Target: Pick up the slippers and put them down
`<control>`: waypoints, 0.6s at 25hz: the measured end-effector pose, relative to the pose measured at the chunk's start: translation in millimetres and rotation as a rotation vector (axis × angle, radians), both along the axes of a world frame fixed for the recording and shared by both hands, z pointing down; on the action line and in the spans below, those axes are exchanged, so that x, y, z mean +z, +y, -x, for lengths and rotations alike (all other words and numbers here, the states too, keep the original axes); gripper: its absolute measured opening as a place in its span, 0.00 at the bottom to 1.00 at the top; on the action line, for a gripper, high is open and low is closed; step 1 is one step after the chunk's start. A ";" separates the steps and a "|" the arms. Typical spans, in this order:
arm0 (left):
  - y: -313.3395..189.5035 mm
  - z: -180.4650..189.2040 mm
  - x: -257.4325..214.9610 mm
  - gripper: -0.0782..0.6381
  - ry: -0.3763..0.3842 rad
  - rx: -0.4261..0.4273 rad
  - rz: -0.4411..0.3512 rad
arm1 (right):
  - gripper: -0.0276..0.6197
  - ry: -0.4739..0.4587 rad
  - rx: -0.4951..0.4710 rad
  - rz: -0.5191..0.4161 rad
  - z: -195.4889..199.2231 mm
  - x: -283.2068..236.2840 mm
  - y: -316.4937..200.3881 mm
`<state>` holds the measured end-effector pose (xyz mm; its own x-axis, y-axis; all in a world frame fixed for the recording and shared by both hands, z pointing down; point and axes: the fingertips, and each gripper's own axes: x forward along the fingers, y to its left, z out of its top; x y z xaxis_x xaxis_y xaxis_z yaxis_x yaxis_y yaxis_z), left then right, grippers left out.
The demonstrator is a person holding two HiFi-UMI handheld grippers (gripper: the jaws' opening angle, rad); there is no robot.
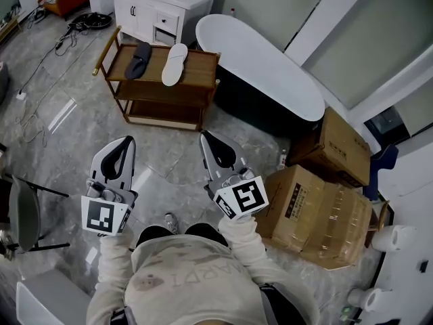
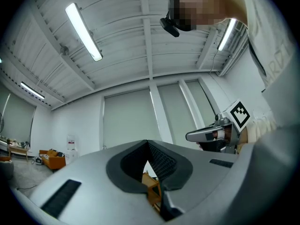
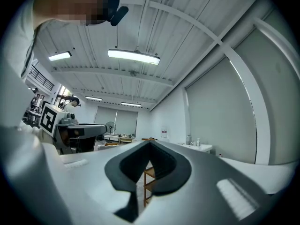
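Note:
Two slippers lie side by side on the top of a wooden shelf rack (image 1: 196,80) at the far side of the floor: a dark slipper (image 1: 139,60) on the left and a white slipper (image 1: 174,64) on the right. My left gripper (image 1: 126,143) and right gripper (image 1: 205,139) are held close to my body, well short of the rack, both pointing toward it. Each has its jaws closed together with nothing between them. In the left gripper view the left gripper (image 2: 148,142) has its tips meeting; the right gripper (image 3: 150,143) looks the same in its own view.
A white bathtub (image 1: 260,63) stands right of the rack. Cardboard boxes (image 1: 318,205) are stacked at my right. A white vanity cabinet (image 1: 159,9) sits behind the rack. A dark chair (image 1: 24,212) is at my left, and cables (image 1: 40,73) trail over the marble floor.

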<state>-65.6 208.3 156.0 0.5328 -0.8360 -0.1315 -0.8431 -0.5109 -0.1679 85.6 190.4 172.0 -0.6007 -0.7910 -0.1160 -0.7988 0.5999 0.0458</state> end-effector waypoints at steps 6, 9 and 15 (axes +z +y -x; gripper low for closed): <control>-49.6 17.6 9.9 0.11 0.026 0.022 0.015 | 0.06 0.016 0.026 0.030 12.0 13.9 -38.9; -73.2 15.3 15.3 0.11 0.027 0.036 0.029 | 0.06 0.025 0.042 0.039 9.9 19.3 -60.3; -128.1 4.9 18.6 0.11 0.026 0.038 0.029 | 0.06 0.017 0.044 0.043 0.1 23.8 -118.6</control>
